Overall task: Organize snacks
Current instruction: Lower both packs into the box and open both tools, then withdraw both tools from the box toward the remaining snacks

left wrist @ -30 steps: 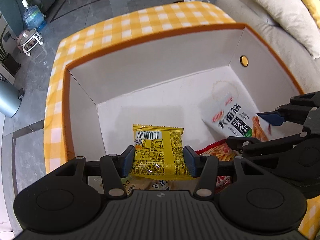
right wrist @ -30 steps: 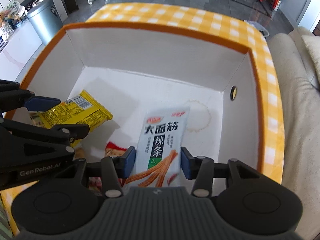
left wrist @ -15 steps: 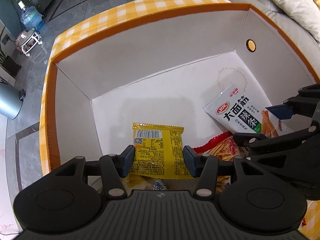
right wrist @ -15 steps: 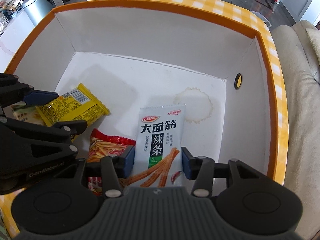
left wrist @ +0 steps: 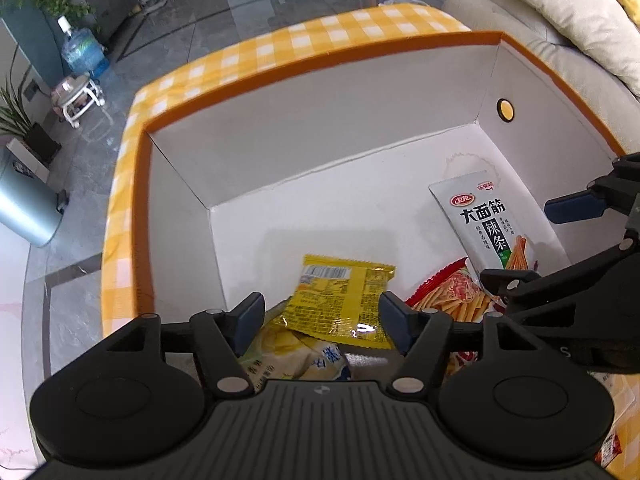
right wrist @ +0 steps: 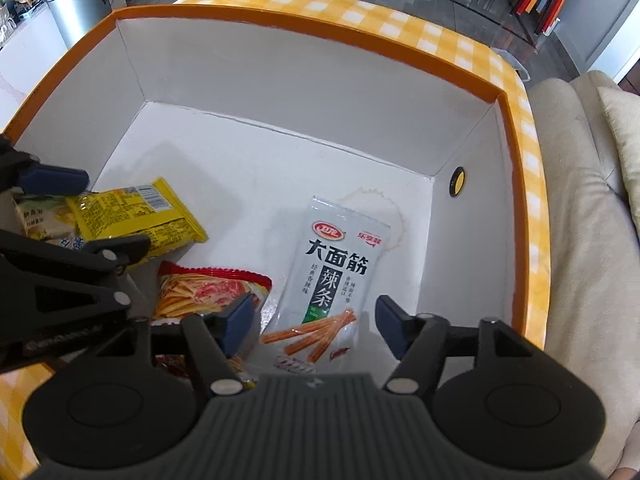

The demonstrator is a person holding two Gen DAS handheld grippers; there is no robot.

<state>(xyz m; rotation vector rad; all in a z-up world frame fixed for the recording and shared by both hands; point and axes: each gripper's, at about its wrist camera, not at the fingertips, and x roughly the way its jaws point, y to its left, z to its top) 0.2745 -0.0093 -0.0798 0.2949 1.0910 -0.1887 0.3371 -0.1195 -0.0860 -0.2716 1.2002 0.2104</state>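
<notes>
- The left gripper (left wrist: 322,322) is seen with its blue-padded fingers spread apart; nothing is clamped, and a gap is visible on each side of the yellow foil snack packet with a barcode (left wrist: 344,300) lying below it.
- The right gripper (right wrist: 314,322) is likewise parted and empty, held over the lower end of the white pouch printed with black Chinese characters and orange sticks (right wrist: 328,280).
- The yellow packet is found resting partly on a pale yellow-and-blue snack bag (left wrist: 296,354), at the box's near left.
- A red packet picturing fried sticks (right wrist: 200,288) is noted between the yellow packet and the white pouch, its edge just beside the pouch.
- All four snacks are contained in the large white cardboard box with an orange rim (right wrist: 304,20), which stands on a yellow-and-white checked cloth (right wrist: 360,4).
- Progress is judged advanced: four packets are deposited and both tools released. Whether further snacks remain outside cannot be told; a red wrapper (left wrist: 610,446) at the left view's lower right edge may be one.
</notes>
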